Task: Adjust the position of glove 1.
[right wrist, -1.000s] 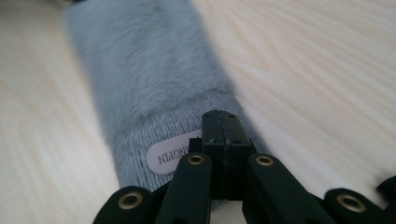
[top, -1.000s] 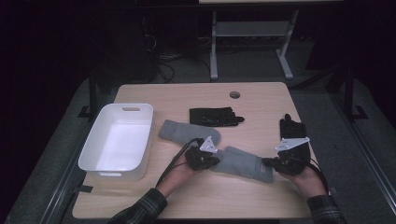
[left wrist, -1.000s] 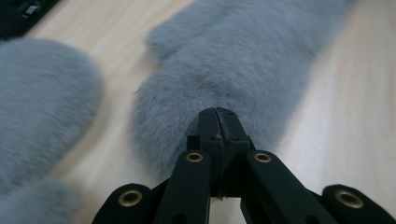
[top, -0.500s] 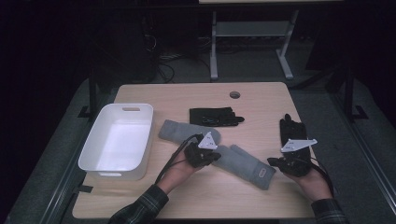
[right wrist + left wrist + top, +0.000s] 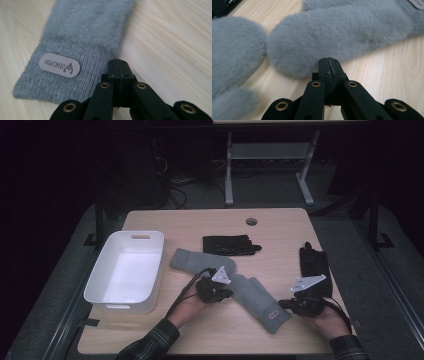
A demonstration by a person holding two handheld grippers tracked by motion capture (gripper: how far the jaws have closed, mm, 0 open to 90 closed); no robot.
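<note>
Two grey fuzzy mittens lie mid-table. The near mitten (image 5: 257, 300) runs diagonally, its knit cuff with a label (image 5: 59, 65) toward the front right. The far mitten (image 5: 200, 261) lies behind it and appears in the left gripper view as the grey mass at the left (image 5: 234, 50). My left gripper (image 5: 229, 293) is shut, its tip (image 5: 329, 62) at the rounded end of the near mitten (image 5: 342, 32), nothing between the jaws. My right gripper (image 5: 283, 304) is shut too, its tip (image 5: 118, 63) at the edge of the cuff (image 5: 82, 75).
A white bin (image 5: 161, 265) stands at the left of the wooden table (image 5: 280, 230). One black glove (image 5: 230, 244) lies behind the mittens, another (image 5: 313, 262) near the right edge, just behind my right hand. A round cable hole (image 5: 251, 221) sits at the back.
The near mitten has swung, its cuff end coming toward the front edge. My right gripper has come slightly forward and left with it. The left gripper stays about where it was.
</note>
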